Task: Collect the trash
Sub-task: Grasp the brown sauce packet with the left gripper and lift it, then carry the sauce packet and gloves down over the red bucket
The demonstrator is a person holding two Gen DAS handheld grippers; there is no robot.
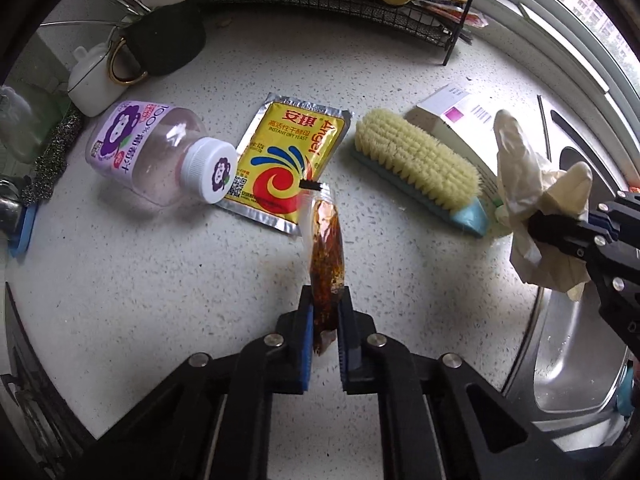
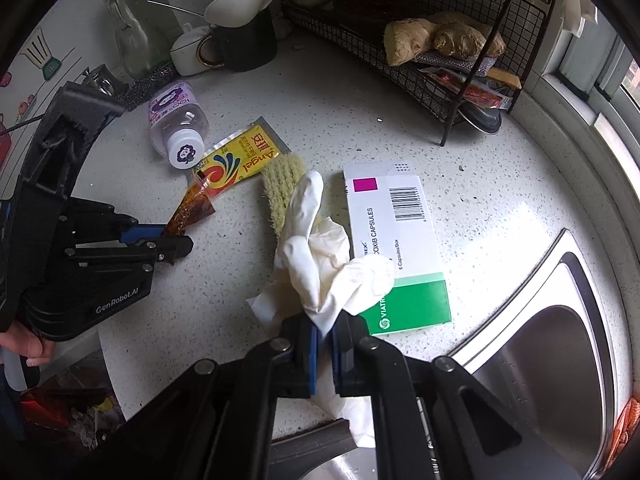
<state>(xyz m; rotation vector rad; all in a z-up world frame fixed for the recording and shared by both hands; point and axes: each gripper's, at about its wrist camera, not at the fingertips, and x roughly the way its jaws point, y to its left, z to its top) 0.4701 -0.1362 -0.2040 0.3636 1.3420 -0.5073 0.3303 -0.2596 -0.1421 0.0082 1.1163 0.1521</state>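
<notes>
1. Nearest in the left wrist view, the left gripper (image 1: 326,312) has its jaws clamped on the lower end of a clear plastic sauce sachet full of dark red-brown chilli oil (image 1: 327,256). The sachet stands up out of the blue pads, its top corner over the foil packet beyond.
2. The grip sits low on the sachet, I'd say so the sealed bag hangs free and the oil stays inside while it is carried off.
3. To the right, the right gripper (image 2: 325,338) has its jaws pinched shut on a crumpled cream rubber glove (image 2: 320,248), held above the white speckled worktop (image 1: 160,280). Both hands are loaded with trash now.
4. Just behind the sachet lies a yellow and silver foil yeast packet (image 1: 288,160), flat on the worktop, still to be collected by the look of it.
5. Left of it, an empty clear plastic bottle with a purple label and white cap (image 1: 160,152) lies on its side.
6. Right of the packet, a pale-bristled scrubbing brush with a blue back (image 1: 416,160) rests bristles up, and a white, green and magenta medicine box (image 2: 396,248) lies flat near the steel sink (image 2: 560,340).
7. Farthest back, a black wire rack (image 2: 440,60) holds ginger root (image 2: 440,38).
</notes>
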